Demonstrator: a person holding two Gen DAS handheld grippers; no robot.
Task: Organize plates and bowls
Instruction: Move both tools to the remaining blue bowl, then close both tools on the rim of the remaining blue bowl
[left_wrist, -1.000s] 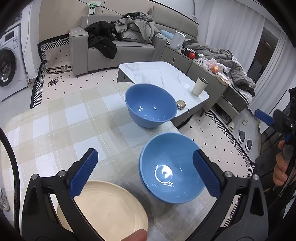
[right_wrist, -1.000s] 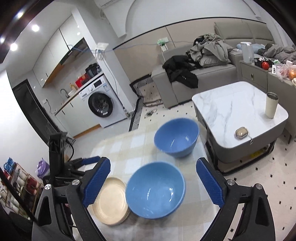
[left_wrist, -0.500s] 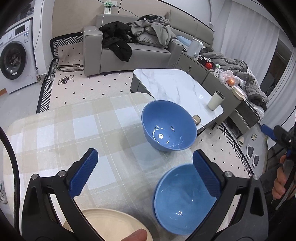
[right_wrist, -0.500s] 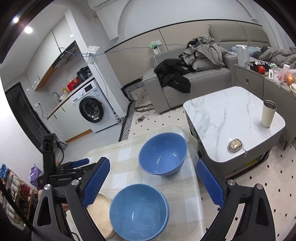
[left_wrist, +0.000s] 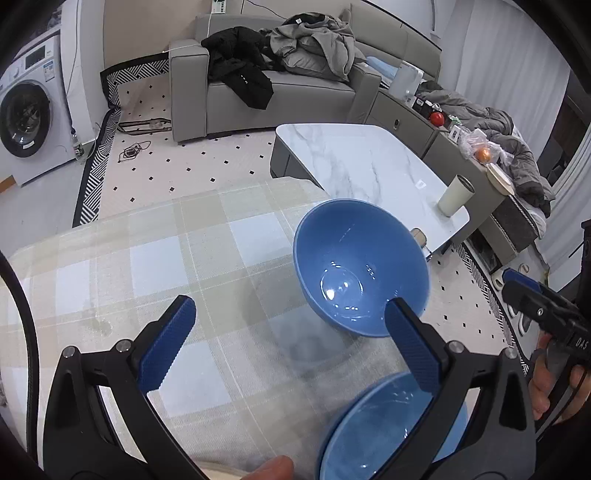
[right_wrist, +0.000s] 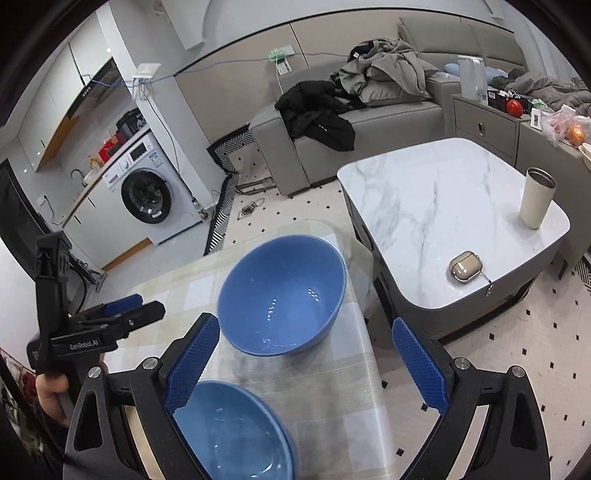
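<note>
Two blue bowls stand on the checked tablecloth (left_wrist: 155, 258). The far bowl (left_wrist: 360, 267) (right_wrist: 282, 293) sits near the table's far right corner. The near bowl (left_wrist: 391, 428) (right_wrist: 236, 432) sits closer to me. A sliver of the cream plate (left_wrist: 218, 472) shows at the bottom edge of the left wrist view. My left gripper (left_wrist: 291, 343) is open and empty above the cloth, left of the bowls. My right gripper (right_wrist: 308, 362) is open and empty, above the near edge of the far bowl. The left gripper also shows in the right wrist view (right_wrist: 122, 314).
A marble coffee table (right_wrist: 443, 206) stands just past the table's right edge, with a cream tumbler (right_wrist: 535, 203) and an earbud case (right_wrist: 465, 266). A grey sofa (left_wrist: 280, 96) with clothes and a washing machine (left_wrist: 26, 122) stand farther back.
Both grippers have moved forward over the table. The far bowl is now closer in both views, the near bowl has slid to the bottom, and the plate has nearly left the view.
</note>
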